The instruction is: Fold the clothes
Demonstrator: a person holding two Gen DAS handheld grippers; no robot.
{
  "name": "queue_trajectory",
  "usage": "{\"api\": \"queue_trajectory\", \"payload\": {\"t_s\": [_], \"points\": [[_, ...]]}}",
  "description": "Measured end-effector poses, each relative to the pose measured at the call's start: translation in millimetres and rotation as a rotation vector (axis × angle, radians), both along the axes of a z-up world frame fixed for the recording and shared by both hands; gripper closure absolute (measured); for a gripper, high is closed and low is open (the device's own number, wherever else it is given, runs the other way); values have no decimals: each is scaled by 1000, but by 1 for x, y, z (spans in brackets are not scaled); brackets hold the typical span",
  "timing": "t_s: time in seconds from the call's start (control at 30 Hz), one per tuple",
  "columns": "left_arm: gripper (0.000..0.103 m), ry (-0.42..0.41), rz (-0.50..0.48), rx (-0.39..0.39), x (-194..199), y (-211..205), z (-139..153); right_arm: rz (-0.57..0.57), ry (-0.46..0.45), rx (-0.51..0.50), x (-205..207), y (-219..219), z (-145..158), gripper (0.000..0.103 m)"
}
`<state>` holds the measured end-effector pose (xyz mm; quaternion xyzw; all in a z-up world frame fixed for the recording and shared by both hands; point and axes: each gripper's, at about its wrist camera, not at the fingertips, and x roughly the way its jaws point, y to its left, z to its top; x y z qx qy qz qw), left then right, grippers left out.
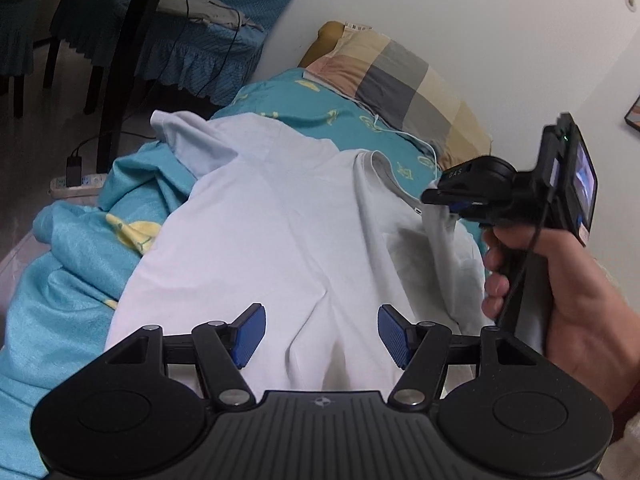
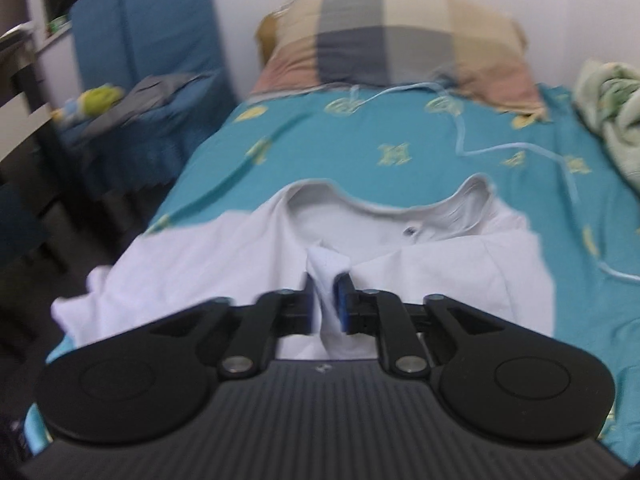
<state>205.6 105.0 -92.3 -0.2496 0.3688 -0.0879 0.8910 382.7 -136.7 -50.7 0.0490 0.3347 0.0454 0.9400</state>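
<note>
**Two grippers, one white shirt, half a fold in the air**

One pair of jaws is clamped and one stands wide. The right gripper [image 2: 325, 306] has its blue pads pressed together on a pinch of white cloth, a small peak of fabric standing up between them. In the left wrist view that same gripper [image 1: 434, 198] hangs above the shirt's right side near the collar, with a flap of cloth draping down from it, held in the person's hand [image 1: 560, 292]. My guess is the side or sleeve is being carried inward over the body of the shirt.

The left gripper [image 1: 322, 336] has its pads spread well apart with nothing between them, hovering low over the lower part of the shirt, perhaps ready to pin or smooth the cloth while the other side is carried over.

The shirt [image 1: 272, 224] lies spread on the bed's teal sheet [image 2: 400, 128], collar toward the checked pillow [image 2: 392, 36], hem toward the grippers. Its left sleeve [image 1: 188, 136] reaches out to the bed's edge, where the sheet bunches and falls away to the floor.

Room is better on the wall side: open sheet shows right of the shirt. A thin white cord [image 2: 464, 136] snakes across the sheet just past the collar, and a crumpled pale green cloth [image 2: 612, 112] sits by the wall.
</note>
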Motion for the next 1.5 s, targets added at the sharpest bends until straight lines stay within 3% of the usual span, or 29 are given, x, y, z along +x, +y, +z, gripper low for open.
{"api": "queue_trajectory", "payload": {"t_s": [0.03,0.07,0.5,0.63,0.73,0.97,1.17,1.37,1.5], "points": [[39,3,-3,-1,1,-1,-2,26,9,15,0,2,-4,43],[39,3,-7,4,3,-2,-3,46,11,32,-4,1,-6,32],[39,-28,-76,42,-13,-26,5,-37,3,120,-211,-88,32,32],[39,-55,-130,99,-43,-38,11,-68,6,138,-277,-114,41,32],[39,-53,-142,136,-56,-47,17,-79,-17,154,-300,-123,39,32],[39,-123,-139,240,-57,-93,43,-127,-91,172,-308,-149,35,32],[38,-205,-220,360,-22,-178,56,-225,-92,228,-302,-182,22,32],[41,-260,-223,431,34,-265,40,-337,-50,307,-285,-216,1,32],[42,-219,-232,473,70,-296,16,-341,-44,343,-277,-218,-4,32]]}}
